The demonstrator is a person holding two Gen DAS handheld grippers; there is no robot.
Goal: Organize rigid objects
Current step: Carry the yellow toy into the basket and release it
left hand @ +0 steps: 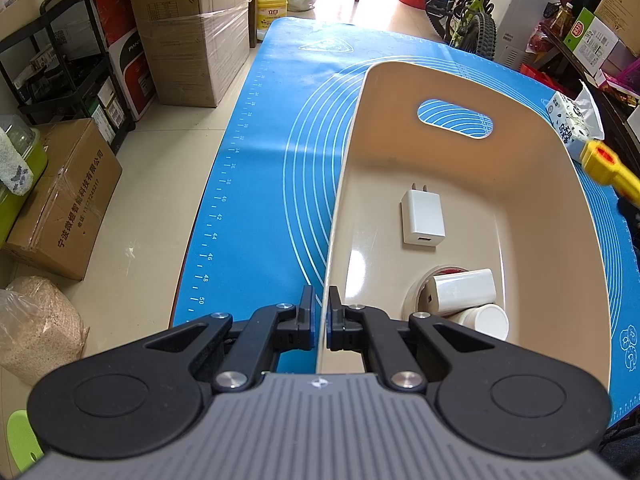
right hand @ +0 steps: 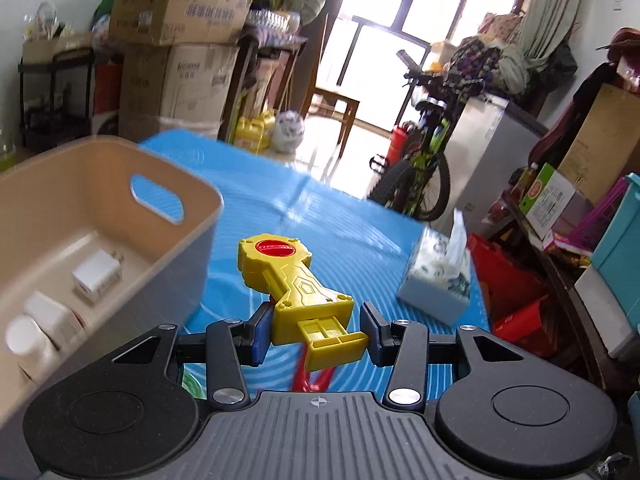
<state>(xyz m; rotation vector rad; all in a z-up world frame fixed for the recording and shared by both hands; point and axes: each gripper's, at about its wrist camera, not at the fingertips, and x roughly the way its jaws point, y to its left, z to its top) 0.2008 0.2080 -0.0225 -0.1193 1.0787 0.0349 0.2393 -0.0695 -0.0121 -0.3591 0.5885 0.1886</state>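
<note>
Beside bin rim (right hand: 216,204) — yellow toy (right hand: 294,280)

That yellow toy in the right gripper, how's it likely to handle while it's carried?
The yellow toy looks like stiff moulded plastic, so probably no flexing. The right gripper holds only its narrow tail, so the wide head may pivot or droop. Glossy surfaces could slip.

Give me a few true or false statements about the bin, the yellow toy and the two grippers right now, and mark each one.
1. The left gripper is shut on the bin wall. True.
2. The right gripper holds a white charger. False: it holds the yellow toy.
3. A white charger lies inside the bin. True.
4. The tissue box sits inside the bin. False: it stands on the blue mat, outside the bin.
</note>
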